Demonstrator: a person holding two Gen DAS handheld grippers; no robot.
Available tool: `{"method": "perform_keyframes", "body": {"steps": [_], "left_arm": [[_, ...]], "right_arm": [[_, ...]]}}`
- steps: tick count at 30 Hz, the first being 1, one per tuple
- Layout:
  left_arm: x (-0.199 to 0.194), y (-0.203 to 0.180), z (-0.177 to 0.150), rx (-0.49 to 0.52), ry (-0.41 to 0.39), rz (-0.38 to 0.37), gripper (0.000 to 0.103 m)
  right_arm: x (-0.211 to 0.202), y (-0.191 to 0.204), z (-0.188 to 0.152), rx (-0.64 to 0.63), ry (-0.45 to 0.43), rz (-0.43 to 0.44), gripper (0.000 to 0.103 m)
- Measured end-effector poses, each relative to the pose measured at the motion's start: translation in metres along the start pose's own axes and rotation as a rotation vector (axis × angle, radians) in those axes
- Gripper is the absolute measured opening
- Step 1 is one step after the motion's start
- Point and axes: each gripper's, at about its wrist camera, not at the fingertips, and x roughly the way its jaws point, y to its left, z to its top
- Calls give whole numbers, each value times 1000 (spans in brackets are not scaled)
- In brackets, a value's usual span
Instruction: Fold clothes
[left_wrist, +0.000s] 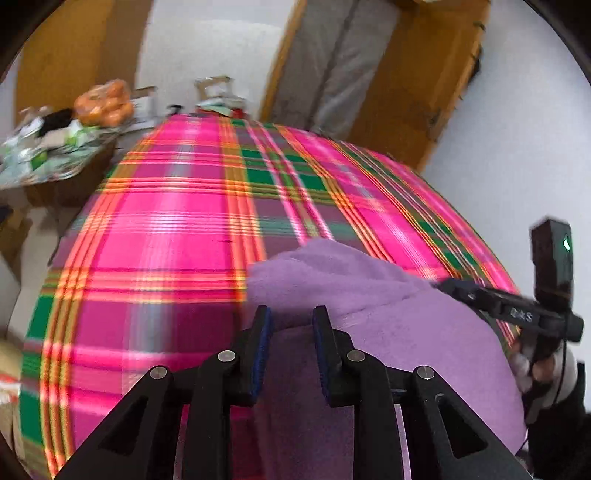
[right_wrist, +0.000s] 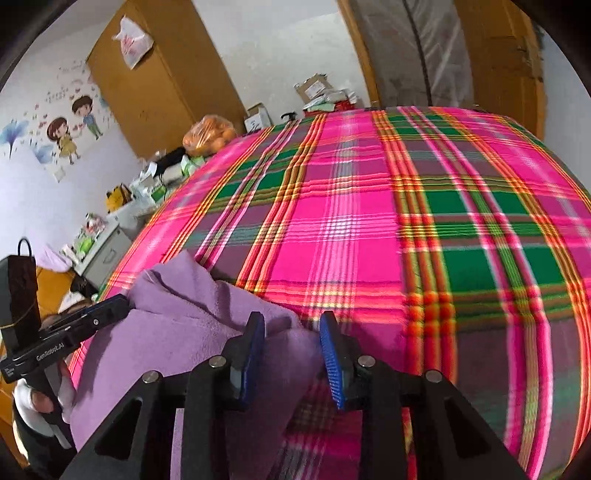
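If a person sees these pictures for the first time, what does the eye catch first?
First comes the bright pink plaid bedspread, filling most of both views. On its near edge lies a purple fleece garment, bunched up, with the left tool and the right tool at its folds, both with their jaws apart. Beyond, a bag of oranges sits on a cluttered side table.

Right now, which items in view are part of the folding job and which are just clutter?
Part of the job:
- purple fleece garment
- left gripper, jaws apart
- right gripper, jaws apart
- plaid sheet, the folding surface

Just lying about:
- bag of oranges
- cardboard boxes
- white plastic bag on the door
- cartoon wall stickers
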Motion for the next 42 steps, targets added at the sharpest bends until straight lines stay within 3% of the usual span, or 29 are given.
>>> {"method": "perform_keyframes", "body": {"steps": [8, 12, 15, 22, 26, 32, 42], "left_arm": [[-58, -10, -53, 2, -98, -99, 25], [-58, -18, -72, 38, -76, -118, 25], [-55, -21, -75, 56, -80, -102, 25], [-72, -21, -83, 72, -101, -108, 25], [-72, -18, -91, 71, -103, -119, 25], [-69, -20, -94, 54, -116, -115, 25], [-69, -22, -100, 56, -143, -107, 25]], "right_arm": [[-53, 19, -37, -105, -92, 106, 33], [-59, 37, -55, -184, -92, 143, 34], [-56, 45, -63, -235, -88, 106, 35], [-82, 51, -75, -276, -116, 134, 35], [-79, 56, -94, -328, -80, 129, 35], [-72, 47, -89, -261, -55, 134, 47], [-71, 43, -92, -191, -59, 127, 48]]}}
